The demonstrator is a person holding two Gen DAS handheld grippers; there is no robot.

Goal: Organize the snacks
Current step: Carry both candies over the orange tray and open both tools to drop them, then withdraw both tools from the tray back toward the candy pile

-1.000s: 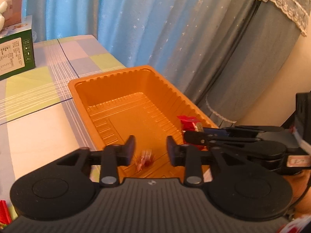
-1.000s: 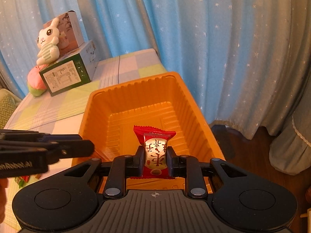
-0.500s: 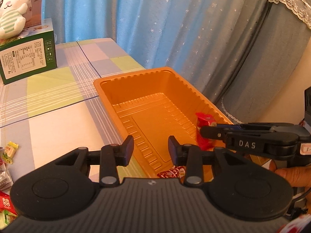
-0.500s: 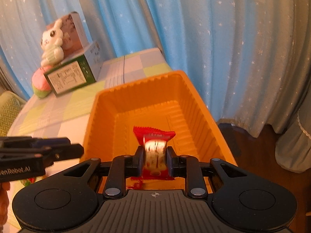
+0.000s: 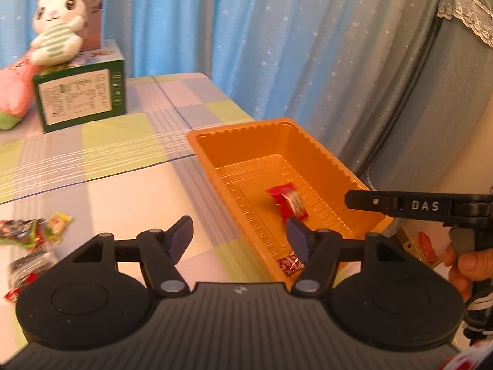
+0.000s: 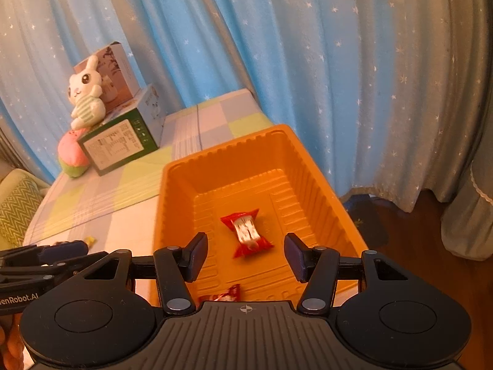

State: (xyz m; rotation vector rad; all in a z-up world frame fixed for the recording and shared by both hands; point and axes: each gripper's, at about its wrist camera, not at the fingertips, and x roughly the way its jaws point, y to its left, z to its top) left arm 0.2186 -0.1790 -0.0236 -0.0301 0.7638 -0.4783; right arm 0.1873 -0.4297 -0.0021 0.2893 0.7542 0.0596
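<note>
An orange plastic tray [image 6: 172, 191] [image 5: 326, 157] stands at the table's right edge. A red-and-white snack packet [image 6: 246, 234] [image 5: 288, 202] lies on the tray floor. A second small red wrapped snack [image 6: 226, 294] [image 5: 289, 263] lies at the tray's near end. My right gripper [image 6: 245, 254] is open and empty above the tray's near end, jaws wide apart. Its fingers [image 5: 400, 205] show in the left wrist view over the tray's right rim. My left gripper [image 5: 238, 240] is open and empty over the tray's left rim. Several loose snacks [image 5: 34, 237] lie on the table at the left.
A green box [image 5: 81, 98] [image 6: 118, 145] with a plush rabbit [image 5: 60, 21] [image 6: 84, 91] on it stands at the table's far side, beside a pink-and-green plush [image 6: 72, 157]. Blue starred curtains [image 6: 277, 46] hang behind. The floor [image 6: 416, 246] drops off right of the tray.
My right gripper opened and let go of the red-and-white packet, which now lies in the tray. My left gripper opened wider and drew back to the left, off the tray.
</note>
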